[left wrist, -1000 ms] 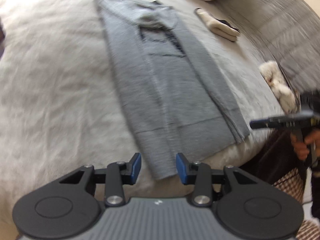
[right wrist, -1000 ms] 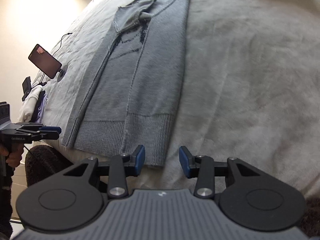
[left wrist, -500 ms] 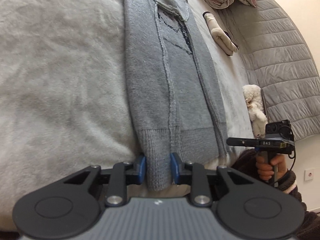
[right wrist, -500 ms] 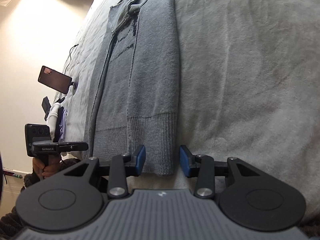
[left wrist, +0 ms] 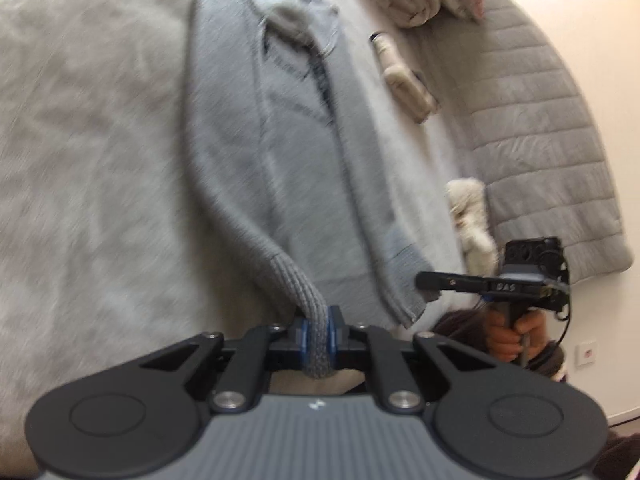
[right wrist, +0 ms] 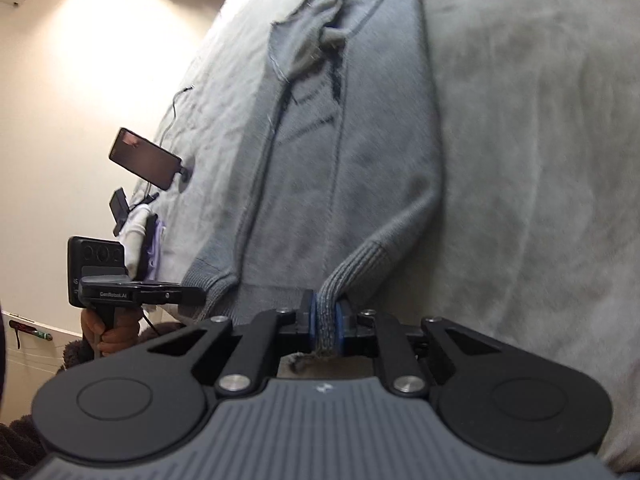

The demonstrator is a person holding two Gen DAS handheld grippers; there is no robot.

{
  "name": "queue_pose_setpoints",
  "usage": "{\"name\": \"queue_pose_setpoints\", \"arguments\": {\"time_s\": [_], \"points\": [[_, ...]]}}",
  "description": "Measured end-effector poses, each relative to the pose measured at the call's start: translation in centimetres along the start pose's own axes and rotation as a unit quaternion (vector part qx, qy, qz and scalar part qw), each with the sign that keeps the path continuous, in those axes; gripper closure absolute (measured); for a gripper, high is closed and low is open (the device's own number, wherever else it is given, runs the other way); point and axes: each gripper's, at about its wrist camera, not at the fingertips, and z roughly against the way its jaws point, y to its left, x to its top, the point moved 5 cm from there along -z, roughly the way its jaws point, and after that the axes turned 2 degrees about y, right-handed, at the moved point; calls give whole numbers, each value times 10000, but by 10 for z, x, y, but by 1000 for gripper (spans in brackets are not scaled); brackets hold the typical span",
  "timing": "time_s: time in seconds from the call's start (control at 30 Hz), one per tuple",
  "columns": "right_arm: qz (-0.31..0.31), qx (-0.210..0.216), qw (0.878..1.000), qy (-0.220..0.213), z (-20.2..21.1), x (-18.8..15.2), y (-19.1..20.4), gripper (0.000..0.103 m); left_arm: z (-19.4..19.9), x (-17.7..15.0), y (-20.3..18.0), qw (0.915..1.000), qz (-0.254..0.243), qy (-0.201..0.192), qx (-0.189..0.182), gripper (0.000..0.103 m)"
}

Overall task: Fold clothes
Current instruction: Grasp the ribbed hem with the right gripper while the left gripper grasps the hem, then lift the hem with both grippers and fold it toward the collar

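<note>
Closing left gripper (left wrist: 319, 330) and right gripper (right wrist: 325, 322) on sweater (left wrist: 256, 152) hem; showing phone (right wrist: 144, 159) only in right view, plush toy (left wrist: 472, 216) only in left.

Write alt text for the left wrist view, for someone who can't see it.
The left tongs are closing on the ribbed hem of a grey sweater, which lies lengthwise on a pale fleecy blanket. At right, a hand holds the right tongs near the hem's other corner.

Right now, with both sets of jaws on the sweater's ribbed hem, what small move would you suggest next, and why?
Probably lift both hem corners together and carry them toward the collar. The left gripper and right gripper are closing on the hem, and the sweater already lies folded lengthwise.
</note>
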Motion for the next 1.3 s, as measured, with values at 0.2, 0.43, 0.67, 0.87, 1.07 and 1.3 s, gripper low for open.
{"name": "queue_pose_setpoints", "arguments": {"time_s": [0.2,0.43,0.67,0.87,1.07,1.3], "points": [[-51,-34,9993,-361,-4,39,1,90,2,36,5,9976,347,-595,-94,94],[-384,-380,9949,-851,-21,92,-20,90,9,80,26,9872,904,-1314,60,94],[-839,-63,9911,-1030,-31,104,-56,88,6,94,49,9772,1269,-1692,-198,84],[-575,-124,9838,-1696,3,108,-52,74,29,98,44,9712,917,-2200,-44,70],[-264,-524,9814,-1829,7,105,-50,74,36,102,46,9672,747,-2388,451,68],[75,-734,9832,-1671,-9,105,-44,74,30,103,38,9667,205,-2364,963,68]]}}
